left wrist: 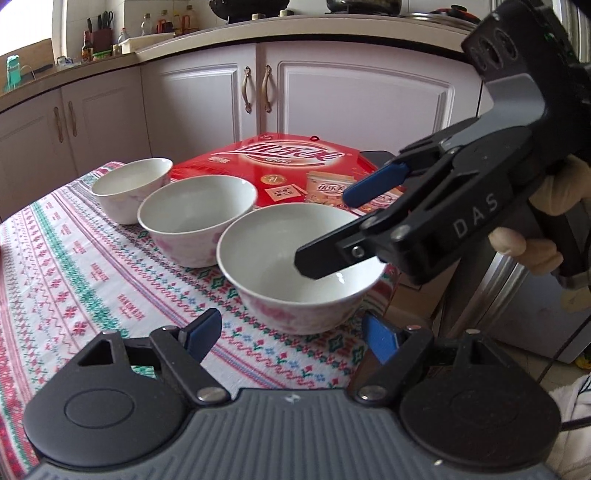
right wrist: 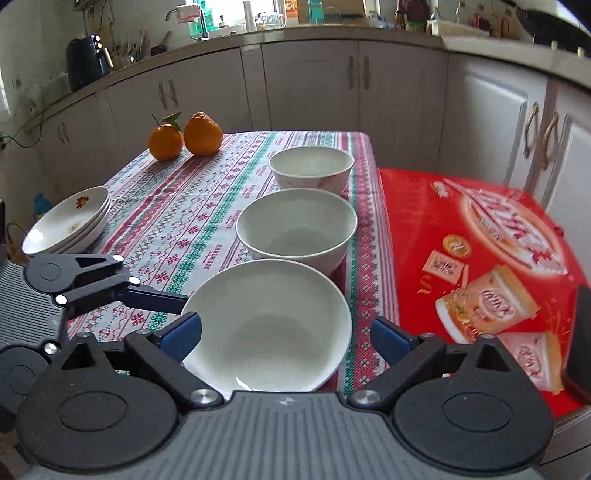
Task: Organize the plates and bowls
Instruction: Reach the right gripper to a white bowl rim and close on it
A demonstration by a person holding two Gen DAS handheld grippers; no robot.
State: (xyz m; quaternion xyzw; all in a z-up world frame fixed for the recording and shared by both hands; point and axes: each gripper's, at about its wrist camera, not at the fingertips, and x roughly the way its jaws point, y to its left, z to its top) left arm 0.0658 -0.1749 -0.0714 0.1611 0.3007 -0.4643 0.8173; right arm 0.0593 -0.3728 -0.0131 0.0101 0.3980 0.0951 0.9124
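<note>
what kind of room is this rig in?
Most likely a home kitchen: white cabinets run under a countertop crowded with bottles and a knife block, and bowls sit on a table with a patterned tablecloth.

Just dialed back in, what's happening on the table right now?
A person holds both grippers at the nearest bowl of three in a row. The right gripper is open, straddling that bowl without touching it; the left gripper is open beside it. The plates are stacked, the bowls not yet.
</note>
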